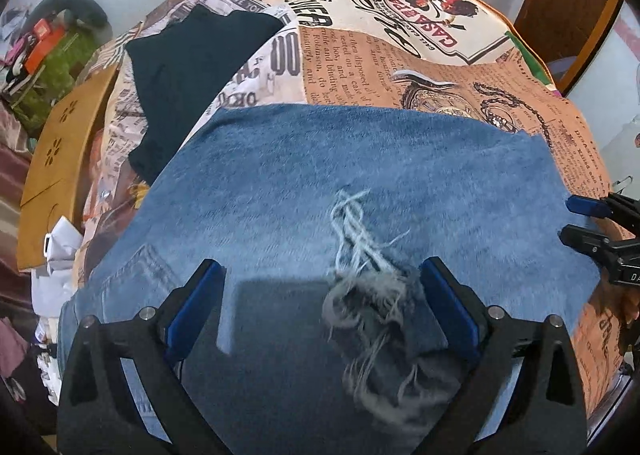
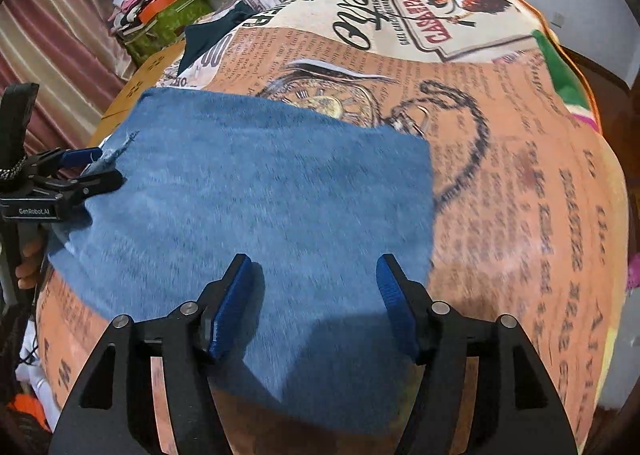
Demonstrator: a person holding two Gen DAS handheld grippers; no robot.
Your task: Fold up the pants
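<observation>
Left gripper: jaws wide apart, nothing pinched; frayed rip of the jeans lying between the pads. Right gripper: jaws parted, pads clear of the denim, hovering over the jeans' near edge. No grip on either side.

Jeans spread flat on the cloth, already doubled into a broad panel; back pocket showing at left. Dark garment beyond, partly under the denim's far corner or just touching, hard to tell.

Judged step: setting down for the next pick along the near edge. To do well: pinch both layers together, not top ply only; keep the left pads off the loose threads, which would snag and drag; take hold at matching spots so the fold line runs straight; lift low and carry evenly to the far edge.

Writing: "GenRobot.AI" on left gripper body, seen from the right wrist. Cloth print, upside down: "CASA", "POWER", columns of newspaper text too small to read.
</observation>
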